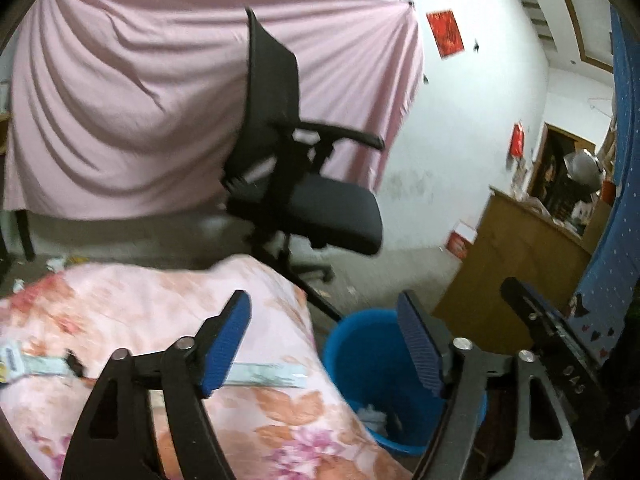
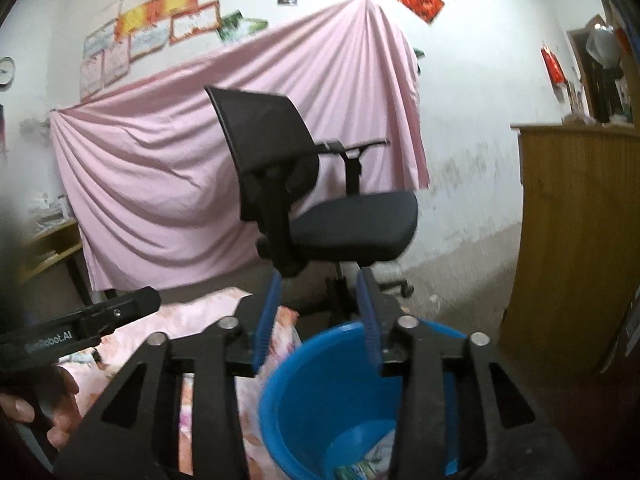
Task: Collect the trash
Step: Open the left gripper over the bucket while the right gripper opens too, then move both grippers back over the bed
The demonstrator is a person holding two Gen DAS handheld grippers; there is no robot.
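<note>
A blue plastic bin [image 1: 362,364] stands on the floor beside a table with a pink floral cloth [image 1: 160,320]. Crumpled white trash [image 1: 372,414] lies in the bin's bottom; it also shows in the right wrist view [image 2: 360,460]. A flat pale wrapper [image 1: 264,374] lies on the cloth. My left gripper [image 1: 324,344] is open and empty, spanning the cloth's edge and the bin. My right gripper [image 2: 318,320] is open and empty above the bin [image 2: 320,392]. The right gripper's body shows at the right of the left wrist view [image 1: 552,332].
A black office chair [image 1: 296,176] stands behind the bin before a hung pink sheet [image 1: 120,100]. A wooden cabinet [image 1: 512,264] stands to the right. Small scraps [image 1: 56,262] lie on the floor at the far left. A blue dotted fabric [image 1: 616,240] hangs at the right.
</note>
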